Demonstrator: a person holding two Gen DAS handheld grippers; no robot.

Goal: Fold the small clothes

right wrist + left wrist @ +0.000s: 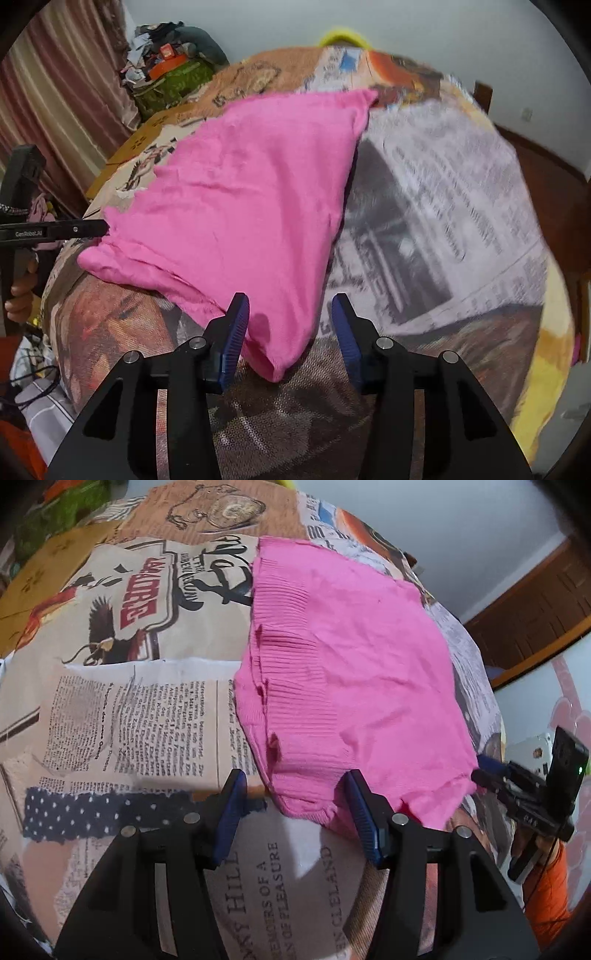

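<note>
The pink knit garment lies flat on the newspaper-print cloth. The left gripper and right gripper each hover at a near corner, jaws apart.

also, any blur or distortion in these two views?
Left wrist view: sharp, print on the cloth readable, strong fisheye bulge. Right wrist view: motion blur smears the newsprint cloth; the pink garment is soft-edged too.

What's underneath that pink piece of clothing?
The pink garment lies on a tablecloth printed like old newspapers, whose print shows all round it. Whatever sits directly beneath the cloth, and between its layers, is covered.
</note>
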